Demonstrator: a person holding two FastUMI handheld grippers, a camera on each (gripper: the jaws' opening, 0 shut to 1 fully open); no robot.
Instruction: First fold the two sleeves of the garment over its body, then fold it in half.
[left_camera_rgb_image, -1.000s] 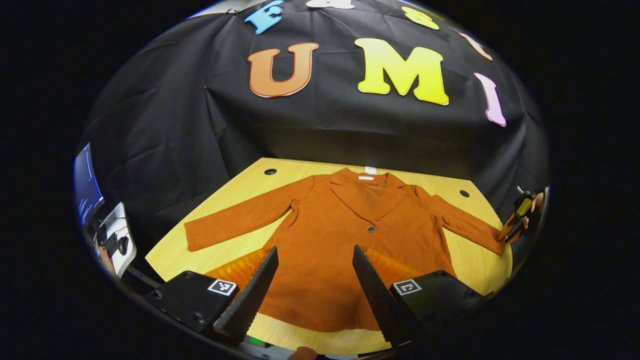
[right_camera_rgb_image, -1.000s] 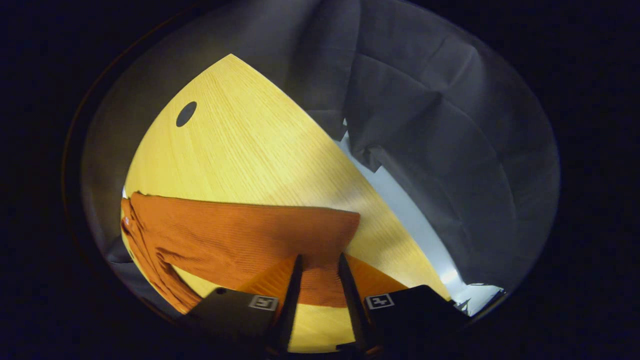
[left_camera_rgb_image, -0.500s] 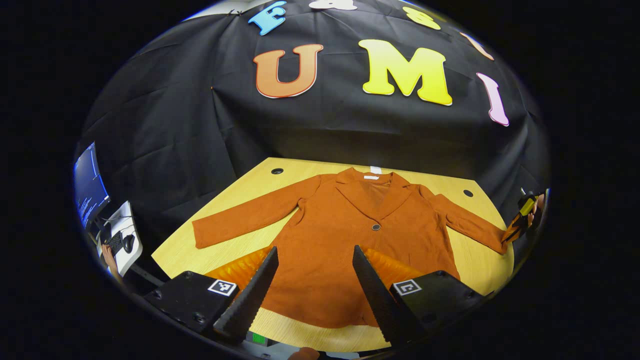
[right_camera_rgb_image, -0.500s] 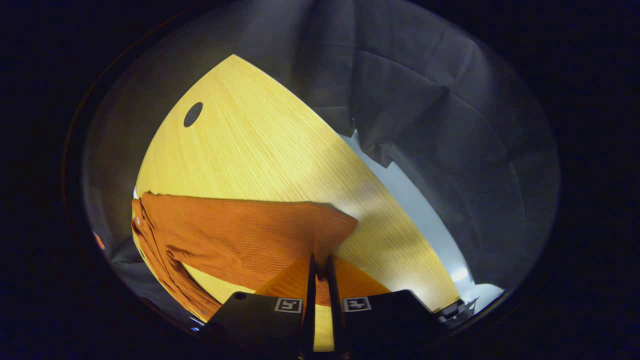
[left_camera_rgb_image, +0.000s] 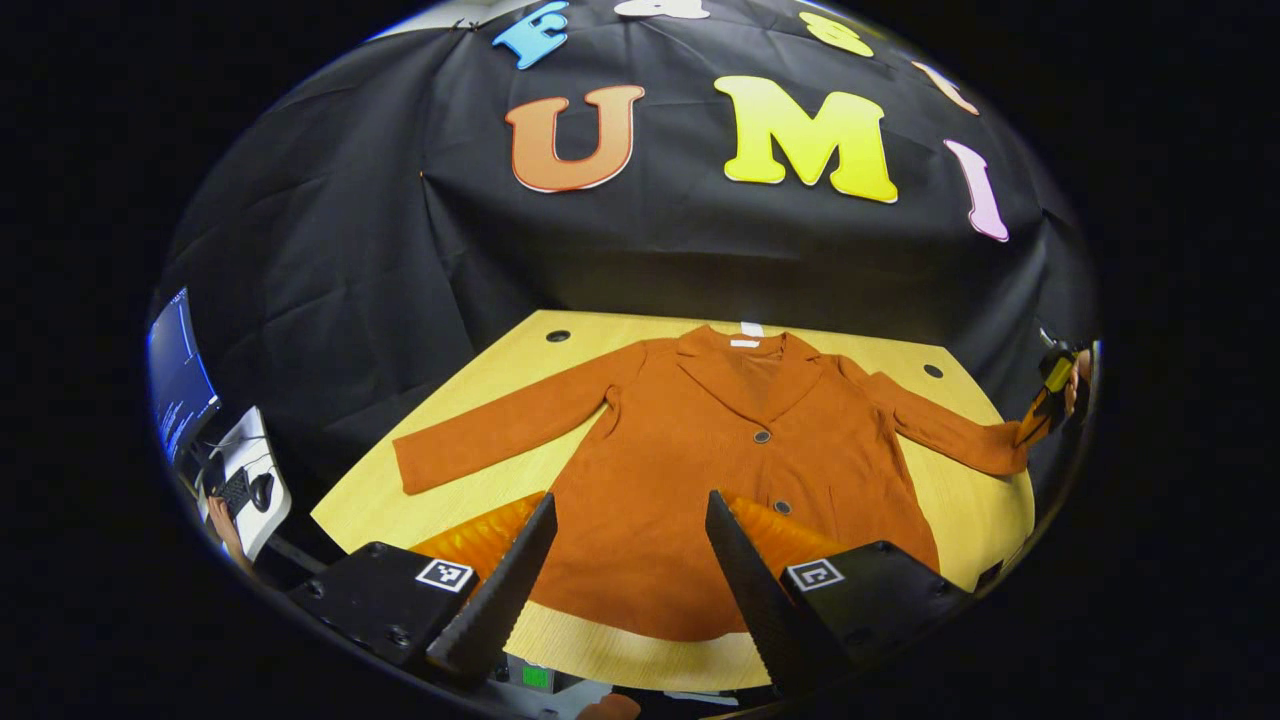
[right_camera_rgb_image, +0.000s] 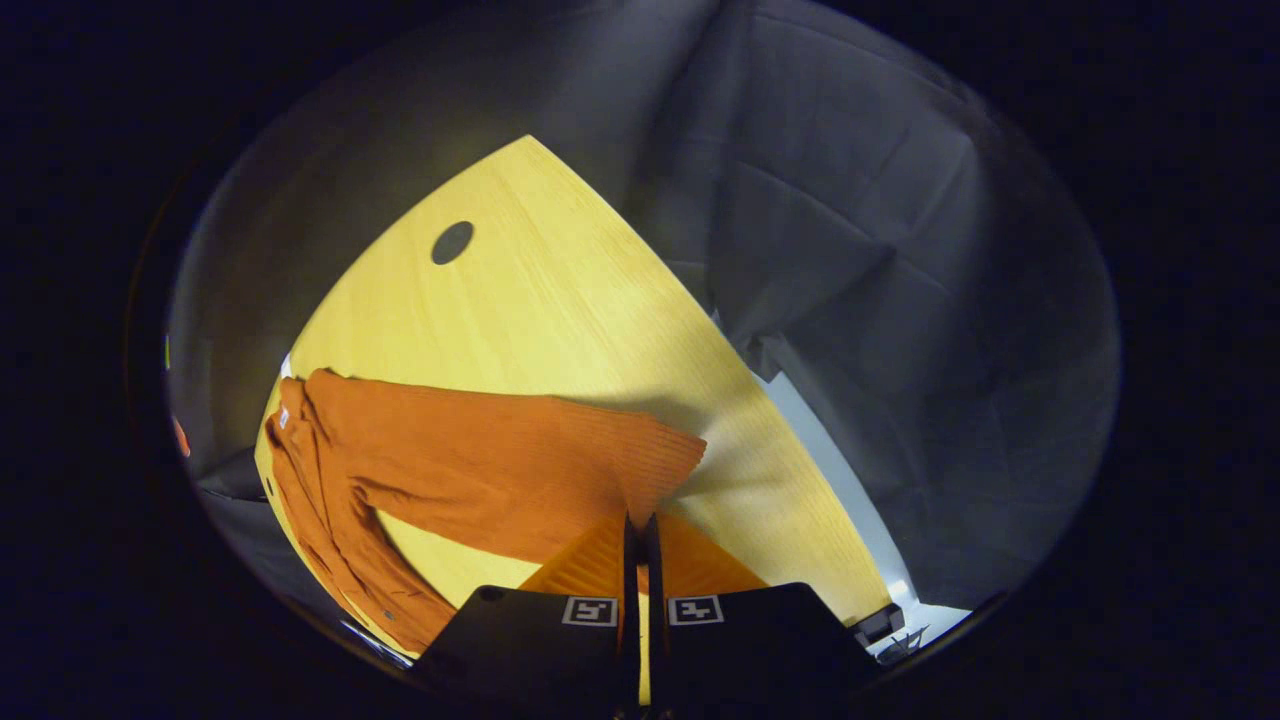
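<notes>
1. A rust-orange ribbed-knit jacket with lapels and dark buttons (left_camera_rgb_image: 730, 470) lay front-up on the pale yellow wooden table (left_camera_rgb_image: 480, 370), collar toward the booth wall, hem toward the near edge.
2. The jacket's left sleeve (left_camera_rgb_image: 500, 430) lay flat and spread out to the side, clear of the body. It had not been folded.
3. The left gripper (left_camera_rgb_image: 625, 570) hung above the hem with its fingers spread wide, holding nothing.
4. The right gripper (right_camera_rgb_image: 640, 560) had its fingers pressed together on the cuff of the right sleeve (right_camera_rgb_image: 500, 460). In the left gripper view the same gripper (left_camera_rgb_image: 1050, 395) showed at the table's far right, with the cuff raised slightly off the wood.
5. Judgement: the first sleeve fold was at its start; neither sleeve lay over the body.
6. Handling, as judged: the knit looked soft, limp and fairly light, with some grip in the ribbing. It would likely drape and trail rather than hold a line.
7. Recommended hold: the cuff edge, both layers together, for each sleeve. For the halving fold, the hem corners would suit, one per gripper.
</notes>
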